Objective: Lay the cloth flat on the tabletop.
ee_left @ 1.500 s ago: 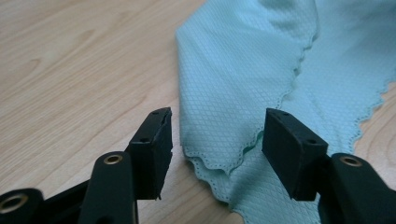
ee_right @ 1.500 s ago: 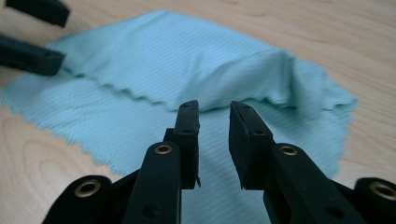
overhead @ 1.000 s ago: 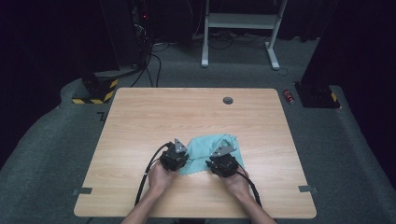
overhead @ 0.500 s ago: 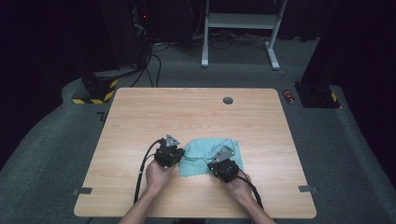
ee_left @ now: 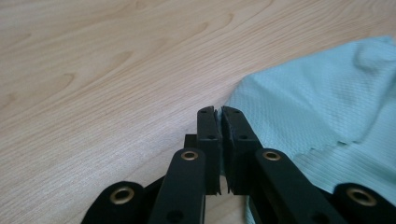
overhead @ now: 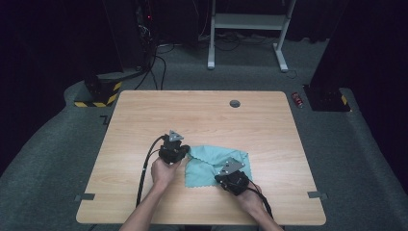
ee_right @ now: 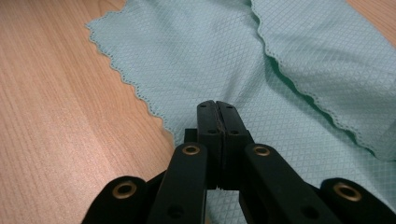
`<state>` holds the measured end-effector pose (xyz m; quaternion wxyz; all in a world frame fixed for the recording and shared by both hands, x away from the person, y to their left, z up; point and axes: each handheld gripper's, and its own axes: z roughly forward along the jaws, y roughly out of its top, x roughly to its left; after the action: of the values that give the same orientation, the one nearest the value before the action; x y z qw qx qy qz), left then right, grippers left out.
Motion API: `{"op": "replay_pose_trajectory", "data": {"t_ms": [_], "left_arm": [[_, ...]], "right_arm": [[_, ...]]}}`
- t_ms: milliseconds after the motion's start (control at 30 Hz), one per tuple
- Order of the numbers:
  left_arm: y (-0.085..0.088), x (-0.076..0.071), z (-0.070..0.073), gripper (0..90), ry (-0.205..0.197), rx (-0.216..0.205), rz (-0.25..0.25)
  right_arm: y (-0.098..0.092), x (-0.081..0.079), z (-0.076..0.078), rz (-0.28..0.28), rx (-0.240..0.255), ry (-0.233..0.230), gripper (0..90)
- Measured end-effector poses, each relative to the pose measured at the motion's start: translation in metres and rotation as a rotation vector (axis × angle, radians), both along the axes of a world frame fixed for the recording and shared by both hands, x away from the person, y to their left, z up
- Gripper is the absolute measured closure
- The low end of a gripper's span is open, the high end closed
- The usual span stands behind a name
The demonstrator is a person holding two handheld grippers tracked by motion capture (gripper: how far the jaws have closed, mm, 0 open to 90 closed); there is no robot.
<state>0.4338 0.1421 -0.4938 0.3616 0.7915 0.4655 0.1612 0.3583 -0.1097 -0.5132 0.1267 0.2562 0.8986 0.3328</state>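
A pale teal cloth [overhead: 211, 163] lies rumpled on the near middle of the wooden table [overhead: 202, 115]. My left gripper [overhead: 185, 153] sits at the cloth's left corner. In the left gripper view the cloth [ee_left: 317, 93] runs in from the right to the jaw tips of the left gripper [ee_left: 218, 112]; the jaws have just been closing, with a thin sliver of cloth between them. My right gripper [overhead: 223, 175] is at the cloth's near edge. In the right gripper view the right gripper [ee_right: 216, 105] is pressed together over the cloth [ee_right: 210, 60], whose far right part is folded over.
A round cable hole [overhead: 235, 103] sits near the table's far edge. Black cables trail from both grippers toward the near edge. Tape strips [overhead: 84, 197] mark the near corners. A small red object [overhead: 299, 100] lies on the floor off the far right corner.
The left gripper has shifted a little left and away with the cloth's left corner, pulling that corner out. The right gripper slid slightly toward the near edge.
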Motion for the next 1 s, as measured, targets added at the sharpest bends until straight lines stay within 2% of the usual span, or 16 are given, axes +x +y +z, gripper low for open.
{"op": "replay_pose_trajectory", "data": {"t_ms": [100, 167, 267, 333, 433, 467, 500, 767, 900, 1000], "left_arm": [[0.003, 0.009, -0.007, 86.7, 0.016, 0.011, 0.032], [0.006, 0.013, -0.007, 86.9, 0.016, 0.003, 0.051], [0.006, 0.016, -0.008, 86.7, 0.02, -0.001, 0.057], [0.005, 0.016, -0.009, 83.7, 0.02, -0.002, 0.047], [0.003, 0.012, -0.009, 74.4, 0.01, 0.004, 0.025], [0.004, 0.01, -0.009, 74.4, 0.004, 0.003, 0.022], [0.005, 0.006, -0.007, 70.5, -0.003, -0.004, 0.015], [0.011, -0.007, -0.002, 62.5, -0.035, -0.001, 0.007], [0.011, -0.012, -0.004, 60.6, -0.033, -0.007, -0.006], [0.007, -0.018, -0.006, 58.6, -0.033, -0.009, -0.023]], "right_arm": [[0.001, -0.002, 0.0, 0.016, -0.002, 0.004, 90.0], [0.002, -0.004, 0.001, 0.026, -0.005, 0.005, 89.9], [0.002, -0.005, 0.001, 0.027, -0.009, 0.007, 89.6], [0.002, -0.004, 0.001, 0.028, -0.003, 0.005, 89.2], [-0.001, -0.003, 0.004, 0.015, 0.019, -0.004, 85.5], [-0.003, -0.003, 0.006, 0.005, 0.033, -0.008, 84.9], [-0.009, -0.001, 0.01, -0.024, 0.058, -0.013, 85.0], [-0.033, 0.013, 0.022, -0.116, 0.077, -0.049, 85.2], [-0.04, 0.018, 0.022, -0.149, 0.071, -0.058, 82.3], [-0.04, 0.021, 0.019, -0.164, 0.048, -0.065, 78.6]]}}
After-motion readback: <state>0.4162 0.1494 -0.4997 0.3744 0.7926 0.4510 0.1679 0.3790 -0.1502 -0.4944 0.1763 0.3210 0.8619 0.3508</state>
